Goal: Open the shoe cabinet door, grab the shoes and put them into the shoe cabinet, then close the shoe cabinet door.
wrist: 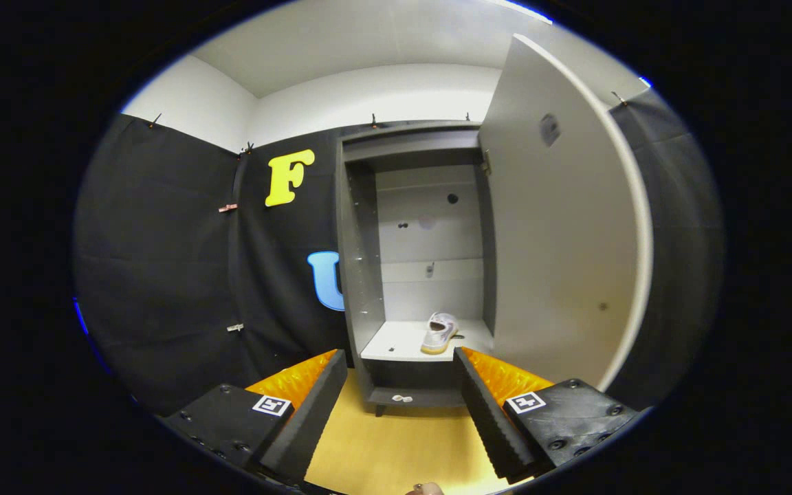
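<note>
While the shoe (440, 333) sits on the pale shelf (396, 342) inside the shoe cabinet (415, 268), toe end pointing out toward the front, it rests toward the right half of that shelf, near the right inner wall and not touching it as far as can be told. Shoe is light coloured with a tan sole, lying flat, slightly angled. Cabinet is grey, tall, upright against the black cloth wall (162, 261), interior open with a pale back panel carrying a few small dark holes. Below the shelf is a lower dark compartment, and a small pale scrap (402, 398) lies on the cabinet's base ledge. Cabinet door (561, 227) is swung fully open to the right, hinged on the cabinet's right side, its inner face toward the camera. Gripper (401, 385) is spread wide with nothing between the fingers; both fingers are well short of the cabinet, the shelf and shoe lying beyond them, framed in the gap. Yellow-tan floor (396, 447) runs under the fingers up to the cabinet foot. A fingertip of the person's hand (425, 489) shows just behind the fingers, low in the gap. White upper wall and ceiling above the cloth.
</note>
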`<state>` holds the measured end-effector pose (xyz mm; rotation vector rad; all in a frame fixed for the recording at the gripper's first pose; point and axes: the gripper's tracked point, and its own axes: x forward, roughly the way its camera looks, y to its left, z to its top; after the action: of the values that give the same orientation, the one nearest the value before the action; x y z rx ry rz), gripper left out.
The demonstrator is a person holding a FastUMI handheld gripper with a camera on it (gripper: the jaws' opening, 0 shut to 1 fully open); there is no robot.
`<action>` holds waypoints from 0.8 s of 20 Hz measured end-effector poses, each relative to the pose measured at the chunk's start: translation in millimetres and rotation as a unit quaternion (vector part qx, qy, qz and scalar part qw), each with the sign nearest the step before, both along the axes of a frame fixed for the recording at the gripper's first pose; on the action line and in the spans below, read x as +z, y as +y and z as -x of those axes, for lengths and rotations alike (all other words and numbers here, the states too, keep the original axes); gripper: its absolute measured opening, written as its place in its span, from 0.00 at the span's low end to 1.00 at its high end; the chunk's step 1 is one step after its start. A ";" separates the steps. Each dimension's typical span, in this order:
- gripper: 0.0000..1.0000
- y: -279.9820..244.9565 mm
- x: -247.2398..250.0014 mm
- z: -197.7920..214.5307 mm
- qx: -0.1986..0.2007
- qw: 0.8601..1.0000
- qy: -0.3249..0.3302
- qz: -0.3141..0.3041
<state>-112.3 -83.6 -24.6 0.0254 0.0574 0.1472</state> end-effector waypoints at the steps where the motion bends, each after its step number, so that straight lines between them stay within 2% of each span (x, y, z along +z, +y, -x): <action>1: 0.98 -13.8 7.1 10.6 -0.011 1.000 -0.005 0.000; 6: 0.98 -79.8 26.0 42.2 -0.089 0.996 -0.016 0.005; 11: 0.98 -140.1 33.7 54.4 -0.177 0.984 -0.024 0.005; 14: 0.98 -169.2 35.2 55.4 -0.200 0.979 -0.027 0.001; 16: 0.98 -187.2 29.4 49.4 -0.198 0.980 -0.019 -0.004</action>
<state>-161.7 -270.8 4.8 0.0406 0.0130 -0.2510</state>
